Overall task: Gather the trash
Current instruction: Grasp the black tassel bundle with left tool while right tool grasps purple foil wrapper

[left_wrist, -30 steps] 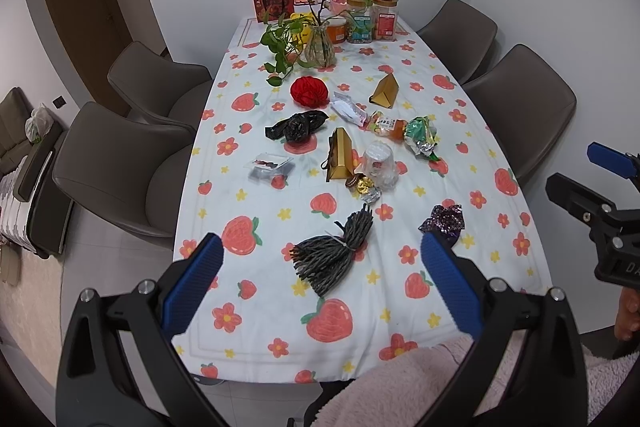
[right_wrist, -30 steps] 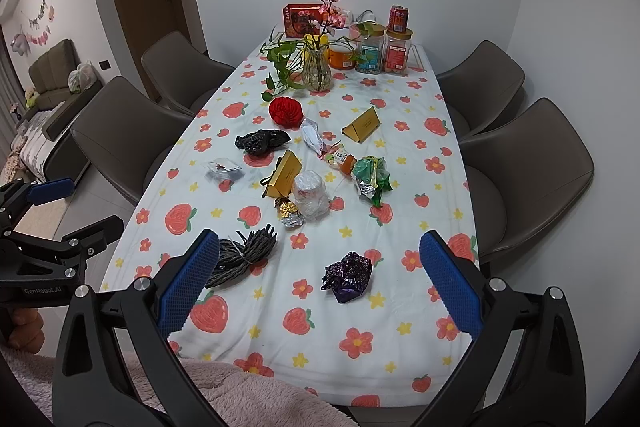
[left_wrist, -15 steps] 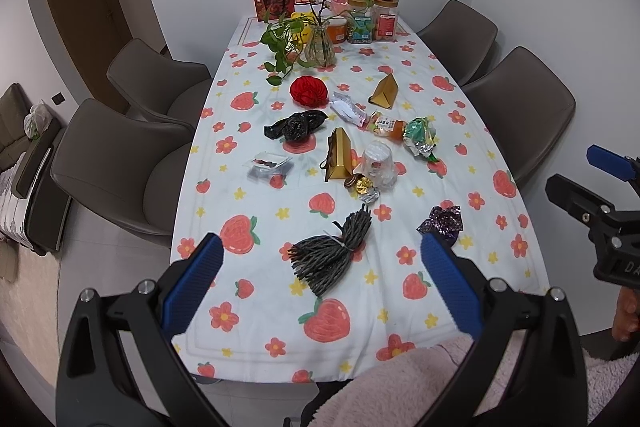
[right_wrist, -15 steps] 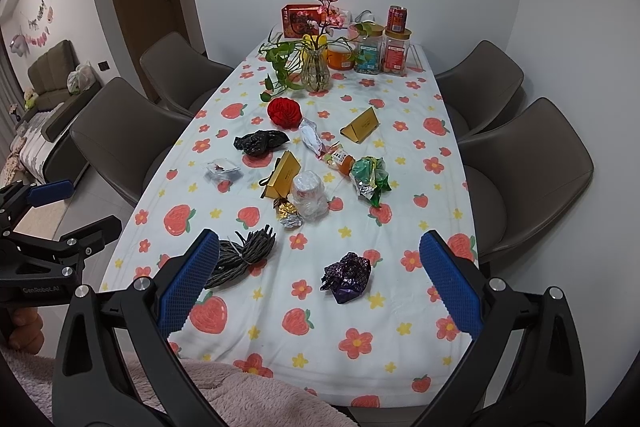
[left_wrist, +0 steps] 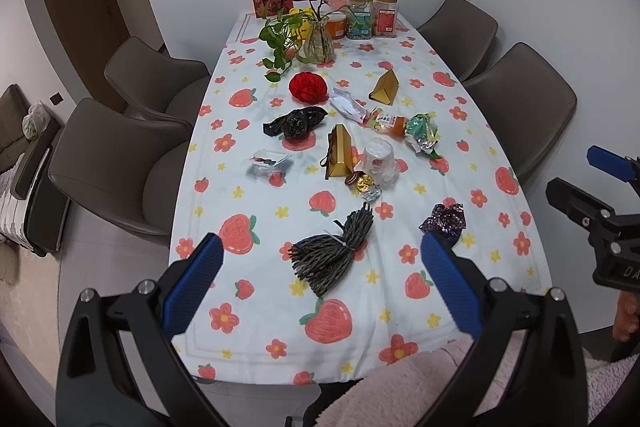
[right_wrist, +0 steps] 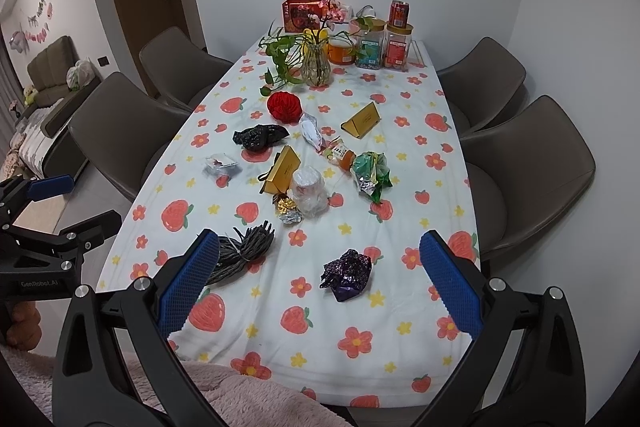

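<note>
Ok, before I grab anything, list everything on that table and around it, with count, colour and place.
purple wrapper: 1, purple foil, near edge, right
grey string bundle: 1, grey, near edge, centre-left
plastic cup: 1, clear, on its side, centre
gold foil scraps: few, gold and silver, beside cup
gold boxes: 2, gold, one centre, one farther right
green wrapper: 1, green and silver, right of cup
black bag: 1, black, centre-left
red paper ball: 1, red, before vase
vase: 1, glass, far end
jars and can: several, far end
chairs: 4, brown, two each side
left gripper: open
right gripper: open
</note>
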A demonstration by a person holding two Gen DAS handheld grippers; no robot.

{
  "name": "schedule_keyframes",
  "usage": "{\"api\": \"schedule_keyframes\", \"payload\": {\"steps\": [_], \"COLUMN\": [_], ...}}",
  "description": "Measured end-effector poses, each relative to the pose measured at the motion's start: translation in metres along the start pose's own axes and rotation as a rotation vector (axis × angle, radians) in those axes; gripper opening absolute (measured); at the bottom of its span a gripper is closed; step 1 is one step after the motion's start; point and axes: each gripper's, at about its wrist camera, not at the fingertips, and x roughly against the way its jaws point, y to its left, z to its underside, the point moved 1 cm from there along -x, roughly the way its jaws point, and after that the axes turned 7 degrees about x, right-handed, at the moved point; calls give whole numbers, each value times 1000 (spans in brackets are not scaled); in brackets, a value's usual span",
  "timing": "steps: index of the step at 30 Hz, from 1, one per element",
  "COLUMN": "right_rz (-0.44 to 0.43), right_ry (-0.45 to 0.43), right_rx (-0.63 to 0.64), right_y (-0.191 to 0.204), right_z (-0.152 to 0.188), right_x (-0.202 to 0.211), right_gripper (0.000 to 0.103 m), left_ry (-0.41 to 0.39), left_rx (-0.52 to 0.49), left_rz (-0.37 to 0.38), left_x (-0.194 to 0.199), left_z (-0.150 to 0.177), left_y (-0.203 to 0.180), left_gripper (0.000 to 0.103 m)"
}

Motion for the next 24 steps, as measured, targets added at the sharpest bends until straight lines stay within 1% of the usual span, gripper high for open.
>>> {"api": "schedule_keyframes", "payload": {"steps": [4, 6, 8, 9, 14, 17, 21, 24], "right_rz": [-2, 7, 22, 24, 4, 2, 6, 6], "right_ry": [21, 27, 38, 46, 97, 120, 151, 176], "right_rx": [-6, -3, 10, 12, 7, 9, 11, 10], "right_y": [-2, -3, -3, -4, -8, -10, -14, -17], "right_z": [3, 7, 8, 11, 24, 34, 49, 60], "right_x": [-11, -18, -27, -33, -71, -100, -141, -172], "right_gripper": [96, 96, 96, 96, 96, 96, 96, 96], "left_ry": [21, 43, 63, 73, 121, 131, 158, 179], "left_rx": [0, 2, -1, -4, -18, -31, -32, -34], "left_rz": [-3, 0, 8, 12, 30, 33, 54, 49], "left_x": [-9, -19, -27, -37, -70, -95, -139, -170], "left_z": [6, 2, 5, 3, 14, 17, 17, 24], "left_y": [-4, 2, 1, 3, -2, 0, 10, 10], "left_gripper": [99, 99, 99, 99, 99, 99, 99, 99]}}
